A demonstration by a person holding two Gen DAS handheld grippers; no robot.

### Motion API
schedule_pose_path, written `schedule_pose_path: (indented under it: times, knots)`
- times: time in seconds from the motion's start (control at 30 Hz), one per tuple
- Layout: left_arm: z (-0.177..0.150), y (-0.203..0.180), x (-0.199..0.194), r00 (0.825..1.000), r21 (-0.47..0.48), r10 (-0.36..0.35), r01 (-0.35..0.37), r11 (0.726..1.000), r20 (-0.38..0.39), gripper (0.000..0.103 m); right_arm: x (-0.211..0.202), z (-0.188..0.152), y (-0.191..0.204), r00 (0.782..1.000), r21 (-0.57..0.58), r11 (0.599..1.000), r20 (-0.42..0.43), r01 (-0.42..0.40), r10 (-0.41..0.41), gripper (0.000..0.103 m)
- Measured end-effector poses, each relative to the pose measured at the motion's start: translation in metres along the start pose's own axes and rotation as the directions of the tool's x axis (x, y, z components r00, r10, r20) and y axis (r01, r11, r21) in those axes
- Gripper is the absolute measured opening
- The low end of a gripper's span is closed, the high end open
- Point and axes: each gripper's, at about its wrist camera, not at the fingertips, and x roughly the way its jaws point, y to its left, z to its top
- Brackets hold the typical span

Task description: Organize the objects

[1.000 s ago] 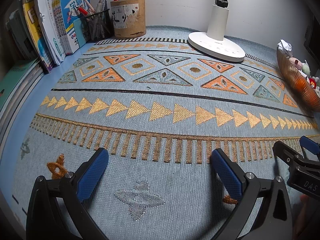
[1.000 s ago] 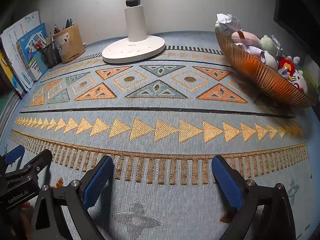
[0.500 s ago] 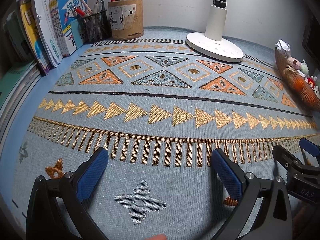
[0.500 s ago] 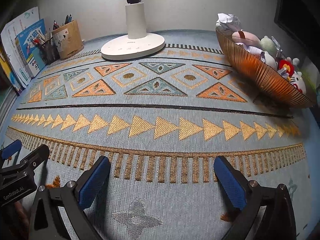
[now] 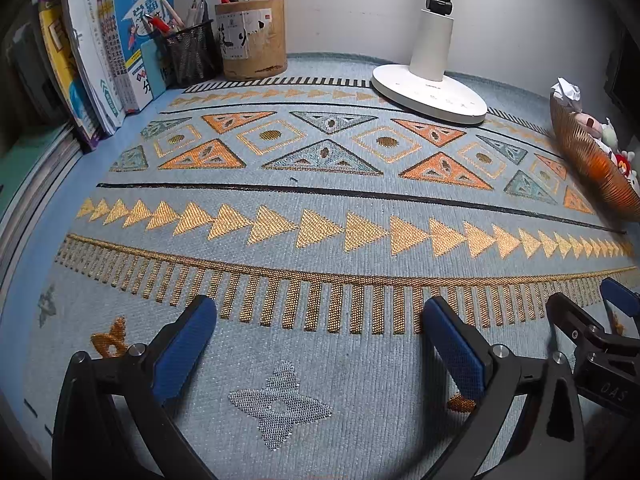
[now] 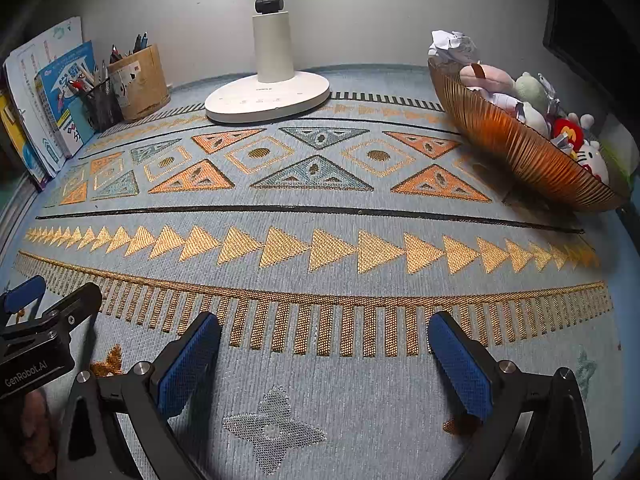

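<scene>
**Both claws drawn back a little, nothing held**

Both claws have eased back slightly over the last second; the lamp and pen pots sit a touch farther off in each view, and nothing on the table has shifted.

Patterned mat covers the table from edge to edge. At 3 o'clock on it stands the ribbed amber bowl, filled with plush toys and topped with crumpled paper at its far end. A white lamp stands at 12 o'clock. Books lean upright at 10 o'clock, with a black mesh pot and a wooden pot of pens just beside them.

Left claw hovers at 6 o'clock over the mat, blue pads wide apart and empty. Right claw hangs just beside it, likewise spread wide with nothing between its pads.
</scene>
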Motion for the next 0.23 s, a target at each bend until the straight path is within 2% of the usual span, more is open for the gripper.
schedule_pose_path:
  times: [0.23]
  knots:
    - [0.0007,-0.0003,-0.0005,1.0,0.001,0.001,-0.001,1.0,0.0,0.103,0.0006,-0.0005,0.0001,1.0,0.0,1.0,0.0,0.0,0.0,0.103]
